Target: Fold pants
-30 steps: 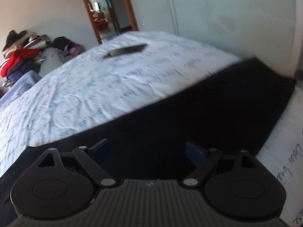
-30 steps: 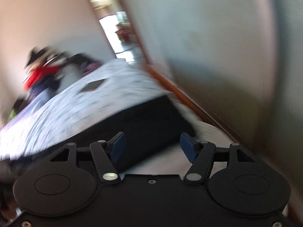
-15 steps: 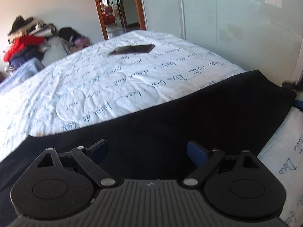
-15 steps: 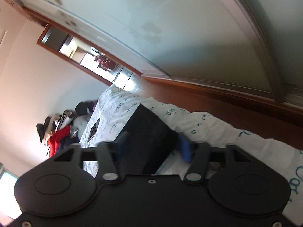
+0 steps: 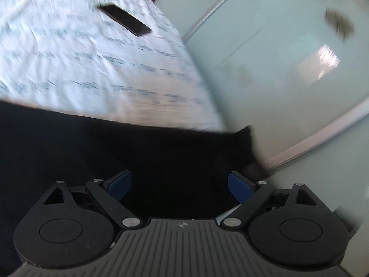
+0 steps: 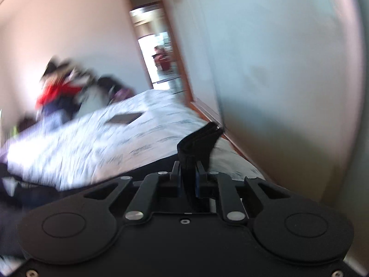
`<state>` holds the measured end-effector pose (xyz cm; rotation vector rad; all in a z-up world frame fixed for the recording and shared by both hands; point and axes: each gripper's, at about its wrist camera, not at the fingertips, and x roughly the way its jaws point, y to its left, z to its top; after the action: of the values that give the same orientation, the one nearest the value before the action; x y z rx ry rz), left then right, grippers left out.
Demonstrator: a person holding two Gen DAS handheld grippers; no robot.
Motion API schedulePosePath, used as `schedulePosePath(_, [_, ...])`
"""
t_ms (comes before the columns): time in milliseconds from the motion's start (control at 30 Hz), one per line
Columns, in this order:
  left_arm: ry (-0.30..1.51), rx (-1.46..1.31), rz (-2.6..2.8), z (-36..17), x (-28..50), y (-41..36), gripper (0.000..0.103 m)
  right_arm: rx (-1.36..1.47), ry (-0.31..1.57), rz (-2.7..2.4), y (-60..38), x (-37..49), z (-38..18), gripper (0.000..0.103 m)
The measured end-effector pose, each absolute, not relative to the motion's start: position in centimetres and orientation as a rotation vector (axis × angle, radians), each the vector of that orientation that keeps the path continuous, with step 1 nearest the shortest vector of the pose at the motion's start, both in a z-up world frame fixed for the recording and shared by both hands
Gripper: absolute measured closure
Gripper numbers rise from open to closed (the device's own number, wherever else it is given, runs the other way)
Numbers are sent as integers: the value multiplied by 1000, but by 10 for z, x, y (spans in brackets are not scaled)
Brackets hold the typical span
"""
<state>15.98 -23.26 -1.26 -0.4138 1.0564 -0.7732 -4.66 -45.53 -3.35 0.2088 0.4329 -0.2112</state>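
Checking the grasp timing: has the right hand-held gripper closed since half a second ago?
Yes. The right hand-held gripper was open by the bed; now it is shut on the black pants corner.

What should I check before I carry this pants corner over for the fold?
1. Right tongs shut on pants: ok.
2. Corner lifted off the bed: ok.
3. Left tongs gripping: not ok, open above the cloth.
4. Phone apart from the pants: ok.
5. Pants lying flat, no wrinkles: cannot tell, too dark and blurred.
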Motion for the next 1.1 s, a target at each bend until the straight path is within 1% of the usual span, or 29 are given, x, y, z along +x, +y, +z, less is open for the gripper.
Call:
schedulePosePath(133, [1053, -504, -806, -13, 169, -252, 7, 116, 441, -111, -430, -38, -29, 90])
schedulePosePath(300, [1138, -664, -823, -33, 187, -261, 7, 55, 455, 38, -401, -47, -26, 90])
schedulePosePath(333, [1139, -677, -812, -36, 188, -260, 11, 57, 456, 55, -398, -50, -25, 90])
schedulePosePath(400, [1152, -686, -803, -40, 188, -256, 35, 48, 448, 77, -392, -55, -23, 90])
schedulePosePath(433, [1167, -684, -796, -43, 189, -254, 64, 34, 446, 81, -390, -57, -23, 90])
schedulePosePath(467, [1178, -673, -777, -45, 188, -251, 80, 11, 448, 78, -387, -58, -25, 90])
schedulePosePath(533, [1163, -635, -746, -45, 186, -247, 92, -31, 461, 82, -383, -57, -28, 88])
schedulePosePath(567, [1149, -613, -739, -45, 184, -245, 93, -39, 469, 88, -382, -56, -30, 88])
schedulePosePath(600, [1135, -588, -735, -43, 181, -244, 94, -45, 484, 94, -374, -44, -34, 76])
schedulePosePath(633, [1120, -565, -729, -41, 179, -243, 96, -56, 487, 96, -370, -42, -35, 60])
schedulePosePath(667, [1103, -543, -727, -39, 176, -243, 98, -75, 480, 92, -365, -37, -36, 55])
schedulePosePath(700, [1088, -522, -726, -36, 173, -242, 98, -102, 478, 83, -360, -35, -37, 52])
schedulePosePath(767, [1065, -491, -715, -32, 170, -241, 98, -156, 482, 68, -351, -37, -38, 57])
schedulePosePath(800, [1052, -476, -706, -30, 167, -239, 98, -174, 477, 66, -346, -38, -39, 70])
schedulePosePath(833, [1035, -459, -694, -28, 165, -235, 99, -185, 474, 73, -344, -39, -37, 81])
schedulePosePath(900, [1000, -422, -666, -25, 158, -226, 98, -205, 462, 96, -334, -42, -34, 91])
schedulePosePath(1100, [911, -310, -506, -18, 136, -174, 98, -254, 432, 250, -289, -45, -32, 94])
